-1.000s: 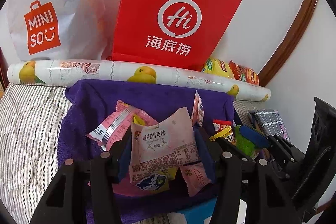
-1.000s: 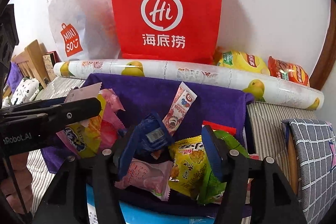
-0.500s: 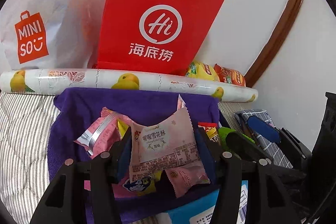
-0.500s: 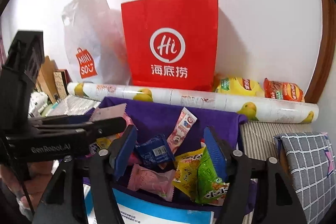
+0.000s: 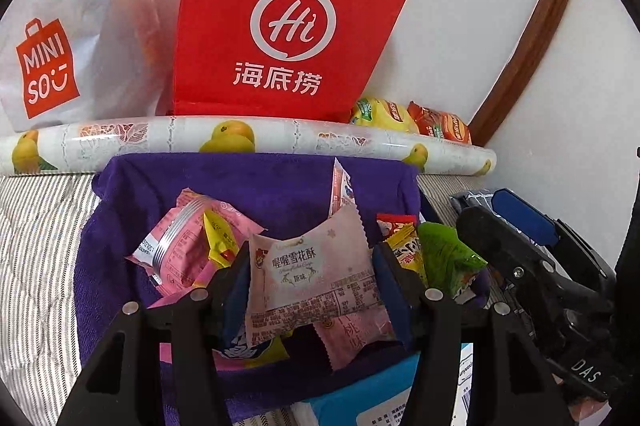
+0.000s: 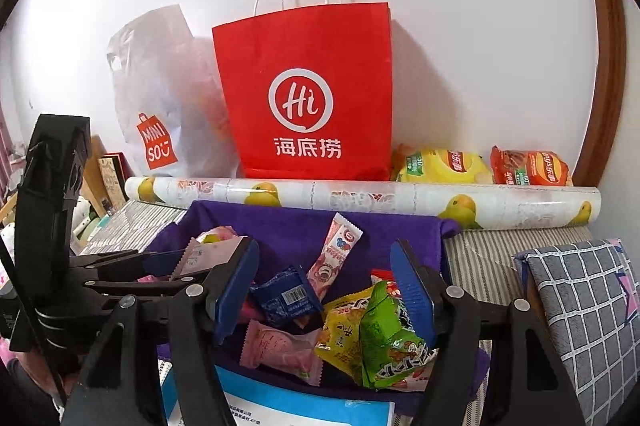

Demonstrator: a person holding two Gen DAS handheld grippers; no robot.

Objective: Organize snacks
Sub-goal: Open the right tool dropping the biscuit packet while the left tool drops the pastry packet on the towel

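Observation:
My left gripper [image 5: 310,274] is shut on a pale pink snack packet [image 5: 316,266] with printed text, held above the pile. In the right wrist view that gripper [image 6: 160,266] reaches in from the left, the packet's edge [image 6: 196,258] showing. My right gripper [image 6: 324,254] hangs open above the pile with nothing pressed between its pads. Below it lie a blue packet [image 6: 286,296], a pink packet [image 6: 280,346], a yellow packet [image 6: 344,330], a green packet [image 6: 388,338] and a pink strawberry bar [image 6: 340,246]. All rest on a purple cloth [image 6: 288,226].
A red paper bag [image 6: 308,98] and a white Miniso bag [image 6: 160,106] stand against the wall behind a fruit-print roll [image 6: 360,198]. Yellow [image 6: 440,166] and orange [image 6: 528,168] crisp bags lie at the back right. A checked cushion [image 6: 584,306] is at right, a blue-white box [image 6: 280,406] in front.
My right gripper widened its jaws, let the blue packet drop onto the pile, and rose back from it. The left gripper keeps its hold on the pale pink packet.

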